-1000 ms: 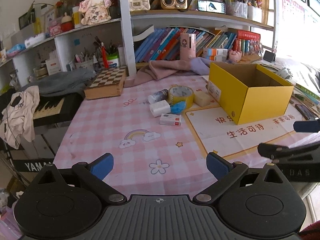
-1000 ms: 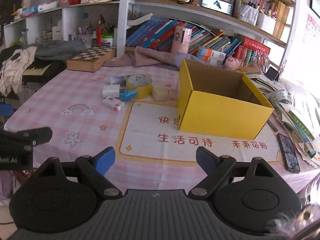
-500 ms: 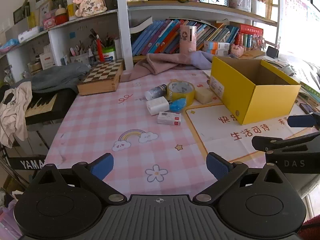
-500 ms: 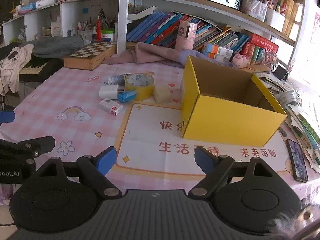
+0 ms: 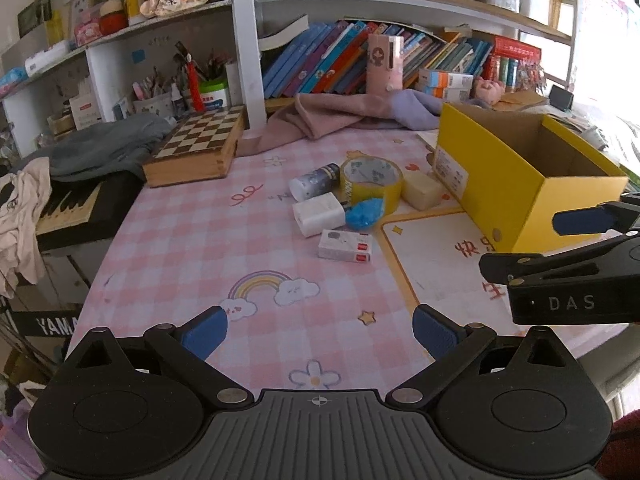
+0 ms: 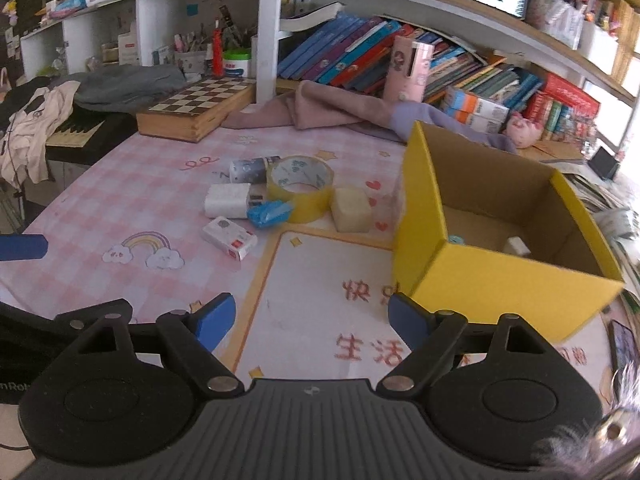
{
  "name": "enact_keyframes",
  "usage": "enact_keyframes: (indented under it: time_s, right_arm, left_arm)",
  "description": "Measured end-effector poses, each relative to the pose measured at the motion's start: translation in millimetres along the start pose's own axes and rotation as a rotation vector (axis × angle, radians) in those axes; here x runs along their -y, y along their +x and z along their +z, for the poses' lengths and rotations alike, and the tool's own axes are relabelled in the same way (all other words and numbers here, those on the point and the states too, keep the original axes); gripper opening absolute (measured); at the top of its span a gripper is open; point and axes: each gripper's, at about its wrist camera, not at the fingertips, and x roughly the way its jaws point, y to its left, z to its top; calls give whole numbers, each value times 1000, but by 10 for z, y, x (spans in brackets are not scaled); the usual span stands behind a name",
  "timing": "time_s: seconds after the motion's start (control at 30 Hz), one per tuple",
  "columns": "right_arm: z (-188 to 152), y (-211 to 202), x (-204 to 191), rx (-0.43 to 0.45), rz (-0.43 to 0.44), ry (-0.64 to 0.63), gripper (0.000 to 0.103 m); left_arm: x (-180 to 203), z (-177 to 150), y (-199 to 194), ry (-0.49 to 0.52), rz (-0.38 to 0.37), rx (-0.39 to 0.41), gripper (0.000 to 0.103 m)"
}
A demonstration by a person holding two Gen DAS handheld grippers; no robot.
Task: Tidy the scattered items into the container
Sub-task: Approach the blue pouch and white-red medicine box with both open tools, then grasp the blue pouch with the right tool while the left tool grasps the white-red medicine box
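Observation:
An open yellow cardboard box (image 5: pixel 516 184) (image 6: pixel 492 276) stands on the pink checked table; two small items lie inside. Left of it lie a yellow tape roll (image 5: pixel 370 186) (image 6: pixel 300 188), a small bottle (image 5: pixel 314 182) (image 6: pixel 248 170), a white block (image 5: pixel 318 214) (image 6: pixel 227 200), a blue crumpled piece (image 5: pixel 364 212) (image 6: pixel 269 212), a cream sponge block (image 5: pixel 422 190) (image 6: pixel 352 210) and a small white-and-red box (image 5: pixel 346 245) (image 6: pixel 229 238). My left gripper (image 5: pixel 320 330) is open and empty near the front edge. My right gripper (image 6: pixel 311 317) is open and empty, low before the box.
A wooden chess box (image 5: pixel 196 148) and a pink cloth (image 5: pixel 332 118) lie at the table's back. Bookshelves stand behind. A keyboard with clothes (image 5: pixel 68 204) sits off the left edge. A phone (image 6: pixel 622 344) lies right of the box. A white printed mat (image 6: pixel 320 300) covers the front.
Both grippers have moved forward and nearer the table, so the items and box look larger. Both stay open and empty. No object has moved.

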Motion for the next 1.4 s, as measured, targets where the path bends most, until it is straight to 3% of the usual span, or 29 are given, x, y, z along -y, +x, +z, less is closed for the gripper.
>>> enact_keyframes:
  time_s: [0.27, 0.87, 1.0, 1.4]
  right_arm:
    - [301, 422, 39, -50, 71, 18, 74]
    - [781, 1275, 221, -166, 162, 114, 67]
    - [857, 1461, 272, -200, 186, 151, 60]
    - [952, 1824, 278, -274, 238, 183, 54]
  left_arm:
    - [-12, 145, 365, -13, -11, -24, 99]
    - [109, 418, 1234, 18, -67, -87, 91]
    - [148, 437, 1388, 43, -85, -112, 85]
    - [136, 501, 1627, 32, -105, -148, 72]
